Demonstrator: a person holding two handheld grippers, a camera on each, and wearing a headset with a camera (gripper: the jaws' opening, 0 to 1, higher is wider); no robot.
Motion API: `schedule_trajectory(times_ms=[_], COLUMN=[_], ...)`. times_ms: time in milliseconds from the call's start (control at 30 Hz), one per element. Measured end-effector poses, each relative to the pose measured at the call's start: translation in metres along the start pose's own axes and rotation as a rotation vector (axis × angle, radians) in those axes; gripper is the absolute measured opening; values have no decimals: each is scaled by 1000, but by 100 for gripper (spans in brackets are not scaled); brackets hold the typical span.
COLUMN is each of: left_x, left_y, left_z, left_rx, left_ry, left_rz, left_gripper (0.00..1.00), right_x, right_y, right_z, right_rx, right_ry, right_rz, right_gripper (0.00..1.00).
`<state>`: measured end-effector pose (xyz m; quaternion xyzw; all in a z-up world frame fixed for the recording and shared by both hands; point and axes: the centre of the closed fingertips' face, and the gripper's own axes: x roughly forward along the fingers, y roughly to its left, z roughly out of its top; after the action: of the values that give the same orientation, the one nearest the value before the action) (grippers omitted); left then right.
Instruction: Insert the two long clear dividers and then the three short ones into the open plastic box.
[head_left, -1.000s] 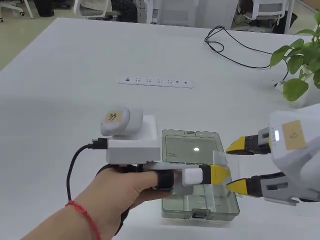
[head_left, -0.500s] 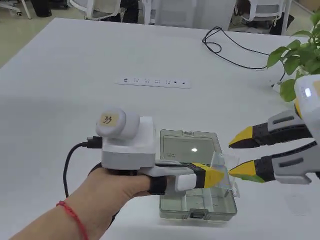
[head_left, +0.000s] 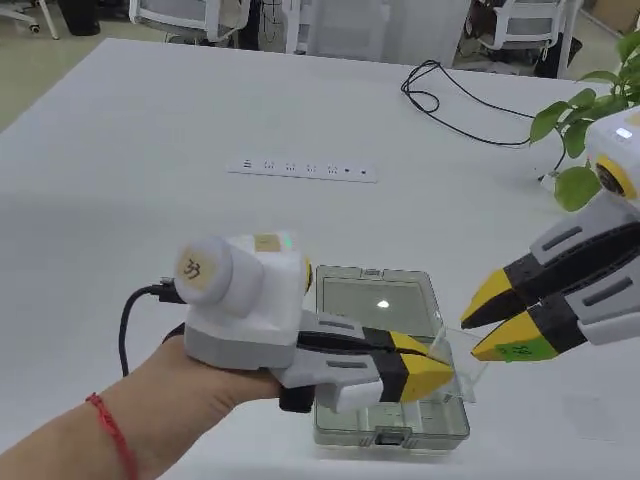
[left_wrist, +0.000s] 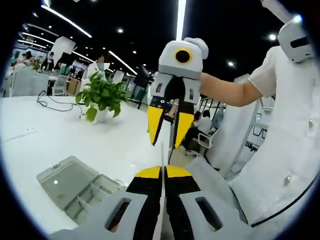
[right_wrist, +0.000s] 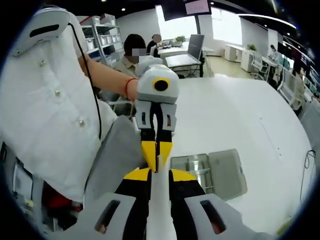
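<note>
left tool (head_left: 440, 368) grips clear divider (head_left: 463, 363) above open box (head_left: 376, 300) | right tool (head_left: 474, 338) alongside, jaws apart

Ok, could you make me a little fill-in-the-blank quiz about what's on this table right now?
1. The plastic box on the table has its lid ___.
2. The left gripper has its jaws shut on a thin, clear ___.
3. Near the black cable, at the table's right edge, stands a leafy green ___.
Missing words: open; divider; plant.
</note>
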<state>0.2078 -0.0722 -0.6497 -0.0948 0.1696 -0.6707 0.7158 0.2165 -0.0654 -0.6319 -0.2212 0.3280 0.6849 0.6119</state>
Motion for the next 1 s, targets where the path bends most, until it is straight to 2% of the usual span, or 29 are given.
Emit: schedule_trajectory(times_ms=[200,467,1000], left_x=[0,0,-4], left_y=[-3,-5,-1], left_z=[1,1,-9], left_rx=[44,57,82], left_ry=[-2,3,29], left_rz=[-22,-35,-1], left_gripper=[0,0,0], right_x=[6,9,19], right_y=[6,9,11], right_z=[0,0,-3], right_rx=[7,9,-17], right_ry=[-1,-3,7], right_rz=[47,81,63], right_gripper=[9,3,3])
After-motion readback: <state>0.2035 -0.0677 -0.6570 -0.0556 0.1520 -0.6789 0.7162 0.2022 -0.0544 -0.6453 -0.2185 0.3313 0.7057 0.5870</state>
